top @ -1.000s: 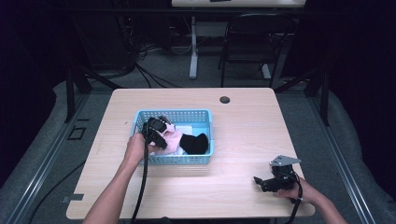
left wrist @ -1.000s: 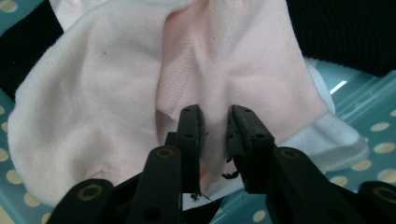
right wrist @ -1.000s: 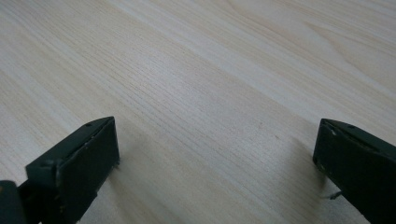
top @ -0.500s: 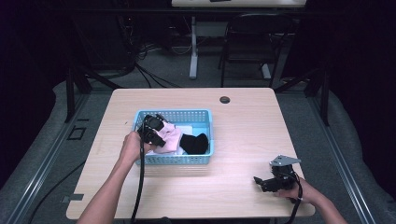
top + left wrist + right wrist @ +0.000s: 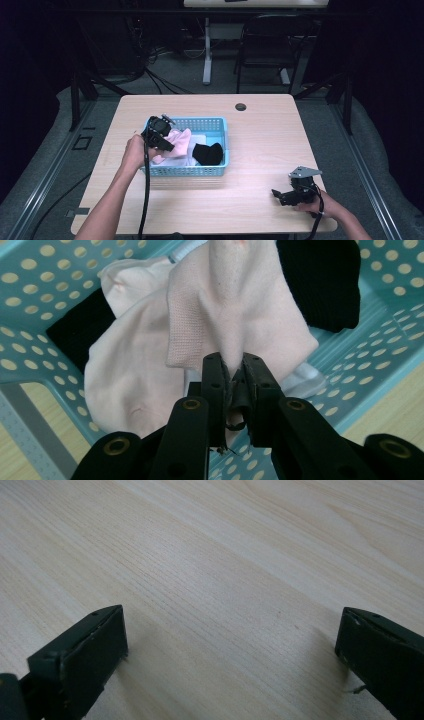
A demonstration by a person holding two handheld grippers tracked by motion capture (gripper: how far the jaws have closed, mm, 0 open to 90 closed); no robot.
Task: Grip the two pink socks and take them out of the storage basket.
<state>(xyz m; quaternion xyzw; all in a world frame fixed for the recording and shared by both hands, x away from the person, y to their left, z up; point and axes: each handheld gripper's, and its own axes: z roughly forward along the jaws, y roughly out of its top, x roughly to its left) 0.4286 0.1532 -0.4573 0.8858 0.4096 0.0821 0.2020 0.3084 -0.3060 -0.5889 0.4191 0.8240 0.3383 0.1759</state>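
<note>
A light blue plastic basket (image 5: pixel 220 168) sits left of the table's middle and holds socks. My left gripper (image 5: pixel 167 145) hangs over the basket's left part, shut on a pale pink sock (image 5: pixel 235 305) whose fabric is pinched between the jaws and drapes down into the basket (image 5: pixel 35 285). A second pink sock (image 5: pixel 125 385) lies under it, with a black sock (image 5: pixel 320 280) and a white one (image 5: pixel 305 375) beside it. The black sock (image 5: pixel 207 152) lies in the basket's right half. My right gripper (image 5: pixel 230 645) rests low over bare wood near the table's front right corner (image 5: pixel 280 196), open with nothing between its jaws.
The wooden table (image 5: pixel 260 130) has a round dark cable hole (image 5: pixel 240 107) near its far edge. A chair (image 5: pixel 265 50) and desk legs stand beyond the table. Cables trail from both grippers toward the front edge.
My left gripper has drawn back toward the basket's left side and lifted the pink sock with it. The right gripper has stayed where it was.
</note>
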